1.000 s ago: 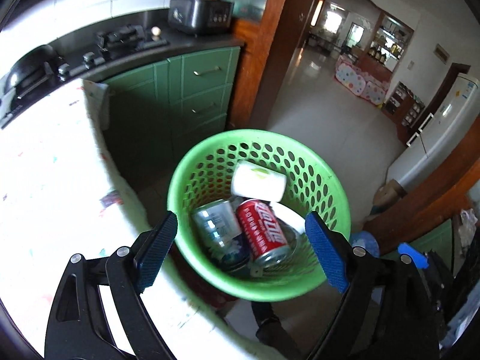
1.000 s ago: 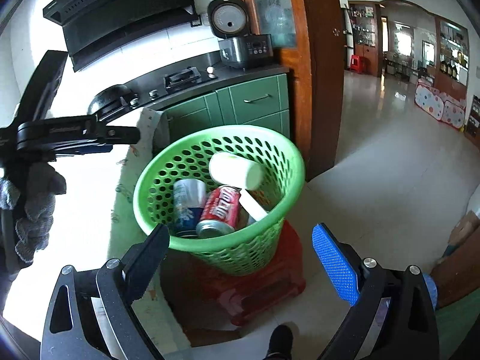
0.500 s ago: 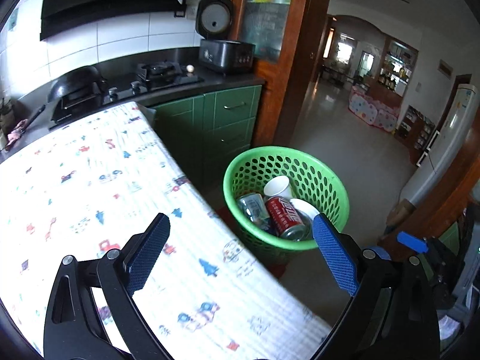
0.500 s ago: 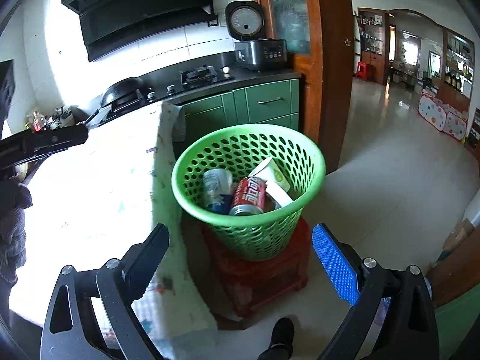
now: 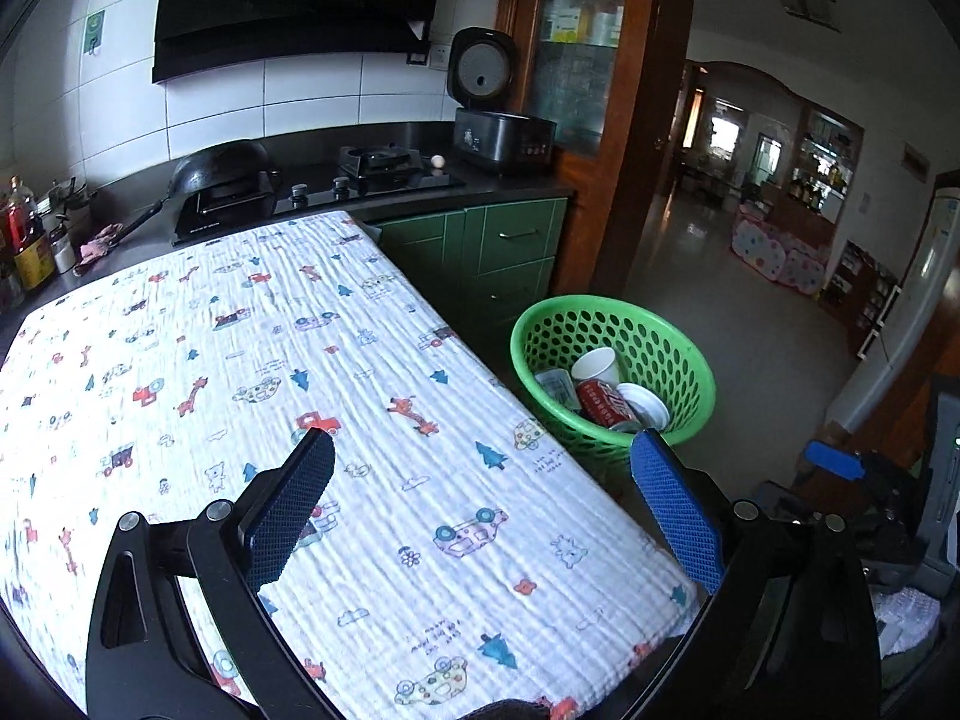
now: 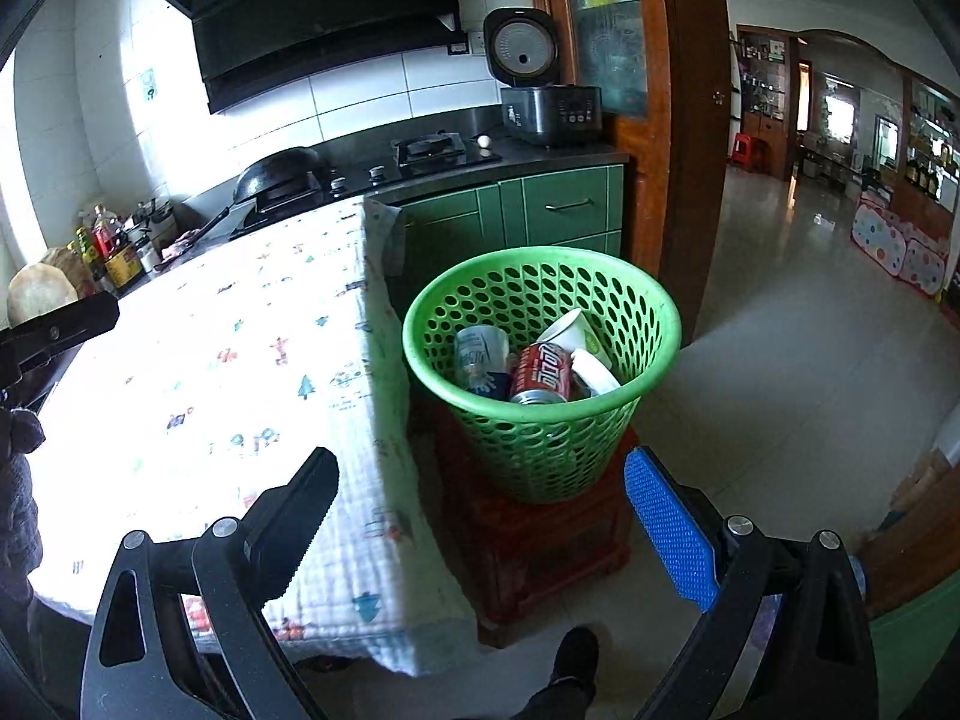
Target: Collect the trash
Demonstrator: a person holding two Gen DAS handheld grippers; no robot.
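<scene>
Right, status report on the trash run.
Left gripper open, empty, its jaws just widened. Right gripper open, empty. Red can, cups in green basket. Nothing in the way.

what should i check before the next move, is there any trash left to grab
1. Left gripper empty, fingers apart: ok.
2. Right gripper empty, fingers apart: ok.
3. Green basket upright on the red stool: ok.
4. Red can, cups and other can inside the basket: ok.
5. Tablecloth shows no trash: ok.
6. Floor under the table: cannot tell.
</scene>
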